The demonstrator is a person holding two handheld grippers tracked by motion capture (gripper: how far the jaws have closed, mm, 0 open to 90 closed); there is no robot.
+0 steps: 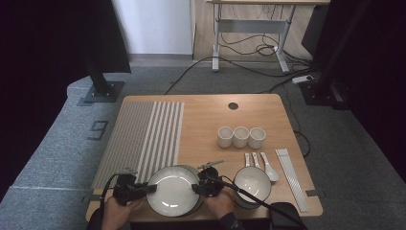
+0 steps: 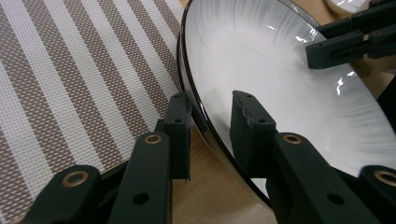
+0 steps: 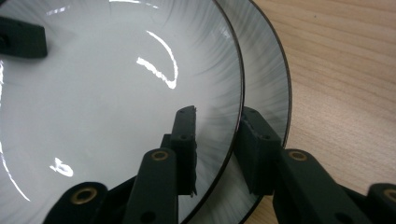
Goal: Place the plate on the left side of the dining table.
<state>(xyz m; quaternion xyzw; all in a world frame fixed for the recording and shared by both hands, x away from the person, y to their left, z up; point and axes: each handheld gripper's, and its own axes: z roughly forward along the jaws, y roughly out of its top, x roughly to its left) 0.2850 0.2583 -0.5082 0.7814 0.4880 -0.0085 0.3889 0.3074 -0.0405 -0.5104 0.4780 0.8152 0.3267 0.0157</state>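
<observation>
Both grippers are at the rim of the top plate (image 1: 172, 190), which sits on a second plate (image 3: 271, 88) at the near edge of the bench (image 1: 210, 120). The left gripper (image 2: 212, 112) straddles the left rim, one jaw inside and one outside, apparently not yet closed tight; the right gripper (image 3: 217, 123) does the same on the opposite rim, its outer jaw between the two plates. The step in hand looks like lifting the top plate off the stack. Next, both should pinch firmly and rise level together. The striped placemat (image 1: 143, 139) to the left offers open room; the bowl (image 1: 252, 184) just right, with spoons (image 1: 261, 163) and cups (image 1: 241, 137) beyond, crowds that side.
</observation>
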